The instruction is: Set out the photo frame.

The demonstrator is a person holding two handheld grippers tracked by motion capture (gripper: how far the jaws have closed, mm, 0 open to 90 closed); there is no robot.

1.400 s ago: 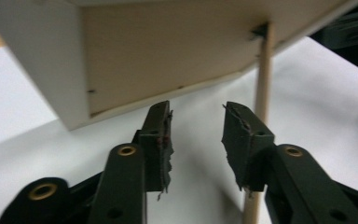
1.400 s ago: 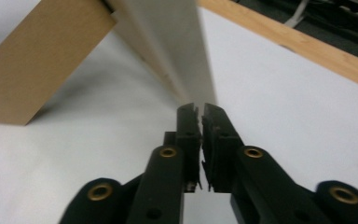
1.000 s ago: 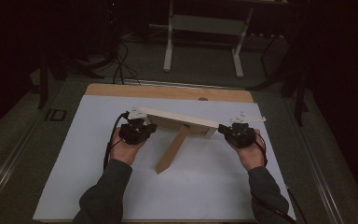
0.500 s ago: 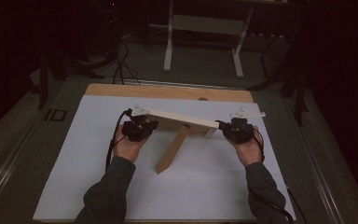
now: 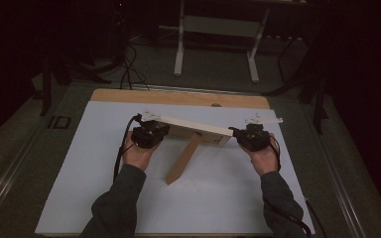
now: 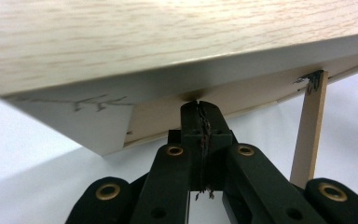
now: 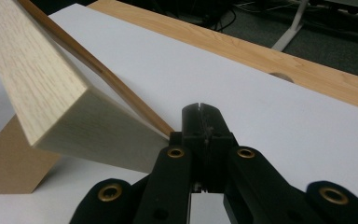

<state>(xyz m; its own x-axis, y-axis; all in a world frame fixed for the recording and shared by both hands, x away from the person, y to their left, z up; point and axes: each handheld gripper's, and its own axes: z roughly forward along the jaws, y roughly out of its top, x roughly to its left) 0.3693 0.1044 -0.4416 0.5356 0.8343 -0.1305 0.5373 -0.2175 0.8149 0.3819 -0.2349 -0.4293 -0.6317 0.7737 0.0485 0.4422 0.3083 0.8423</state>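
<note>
A long pale wooden board [image 5: 193, 126] stands on the white sheet [image 5: 104, 198], tilted, with a brown prop leg [image 5: 183, 159] slanting from it toward the person. My left gripper [image 5: 162, 130] sits at the board's left end. In the left gripper view its shut jaws [image 6: 199, 105] point up under the board [image 6: 168, 42], tips at the lower edge, with the leg [image 6: 310, 126] to the right. My right gripper [image 5: 234, 132] is at the board's right end. Its jaws [image 7: 200, 108] are shut beside the board's end face [image 7: 93, 130] and thin brown back strip [image 7: 102, 74].
The white sheet covers most of a wooden tabletop [image 5: 178, 97], whose bare far strip has a round hole [image 7: 279, 76]. Beyond the table stand a metal frame's legs [image 5: 178, 49] and loose cables [image 5: 126, 69] on the dark floor. A cable trails from each gripper along the person's sleeves.
The left hand has edged slightly away from the person and the board's left end sits a little higher. The right hand has hardly moved.
</note>
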